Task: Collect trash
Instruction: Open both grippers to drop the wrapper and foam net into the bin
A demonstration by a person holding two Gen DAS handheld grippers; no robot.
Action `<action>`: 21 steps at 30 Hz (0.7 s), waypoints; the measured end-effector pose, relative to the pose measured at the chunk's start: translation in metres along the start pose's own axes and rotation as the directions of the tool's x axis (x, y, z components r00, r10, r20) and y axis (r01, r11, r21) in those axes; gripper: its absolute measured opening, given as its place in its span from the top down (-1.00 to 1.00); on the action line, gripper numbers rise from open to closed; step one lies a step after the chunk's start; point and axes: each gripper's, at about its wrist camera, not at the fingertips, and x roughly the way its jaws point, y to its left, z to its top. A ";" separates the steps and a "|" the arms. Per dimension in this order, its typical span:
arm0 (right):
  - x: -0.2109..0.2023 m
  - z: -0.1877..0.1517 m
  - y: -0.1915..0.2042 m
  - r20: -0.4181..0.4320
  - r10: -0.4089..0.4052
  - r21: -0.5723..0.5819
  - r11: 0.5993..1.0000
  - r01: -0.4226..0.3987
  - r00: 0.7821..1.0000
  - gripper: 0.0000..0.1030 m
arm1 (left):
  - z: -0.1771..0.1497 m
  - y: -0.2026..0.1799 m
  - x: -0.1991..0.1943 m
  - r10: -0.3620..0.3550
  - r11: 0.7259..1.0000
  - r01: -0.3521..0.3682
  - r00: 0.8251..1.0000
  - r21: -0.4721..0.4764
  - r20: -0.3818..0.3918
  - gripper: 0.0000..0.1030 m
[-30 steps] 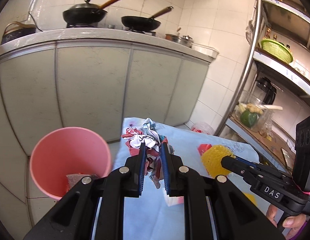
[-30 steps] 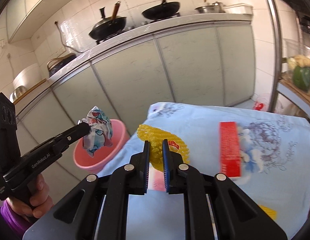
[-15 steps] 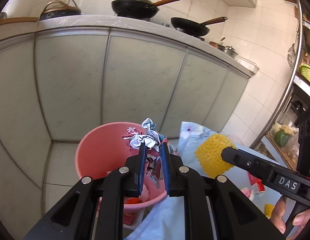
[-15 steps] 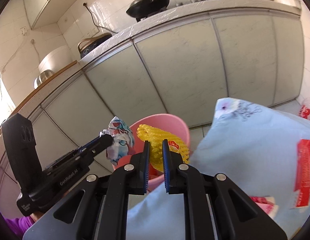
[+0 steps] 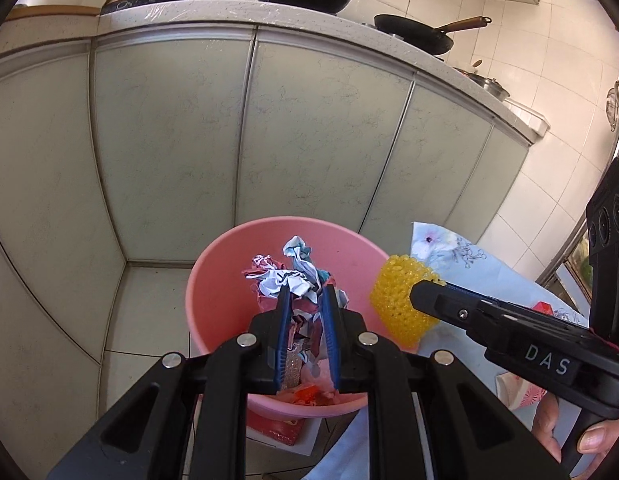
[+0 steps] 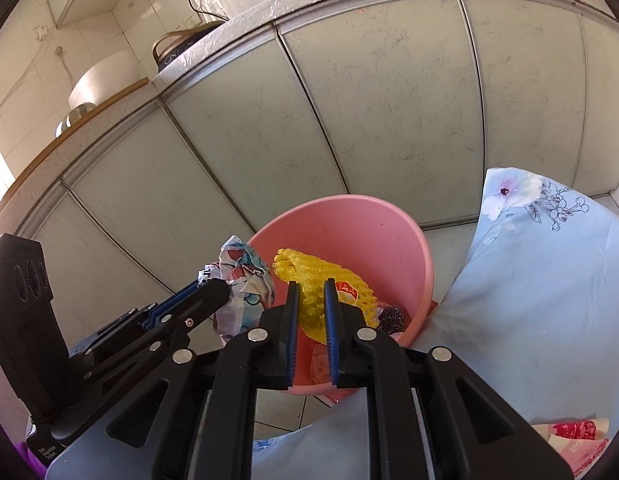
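From the left wrist, the left gripper (image 5: 305, 296) is clamped on a crumpled wad of printed paper (image 5: 287, 280) held over the mouth of the pink bin (image 5: 213, 280), while the right gripper's tip shows a yellow foam net (image 5: 397, 300) at the bin's right rim. From the right wrist, the right gripper (image 6: 309, 292) pinches that yellow net above the bin's opening, beside the corner of the blue floral cloth (image 6: 541, 280), with the paper wad at the bin's left rim.
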 end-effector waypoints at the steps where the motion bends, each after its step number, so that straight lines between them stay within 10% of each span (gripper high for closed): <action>1: 0.003 0.000 0.000 -0.006 -0.004 -0.001 1.000 0.004 1.000 0.76 | -0.001 0.002 0.002 0.003 1.000 -0.003 1.000 -0.003 -0.007 0.70; 21: 0.013 -0.001 0.006 -0.023 -0.038 -0.065 0.997 0.037 0.999 0.45 | -0.002 0.009 0.006 0.027 0.999 -0.029 0.998 -0.026 -0.056 0.30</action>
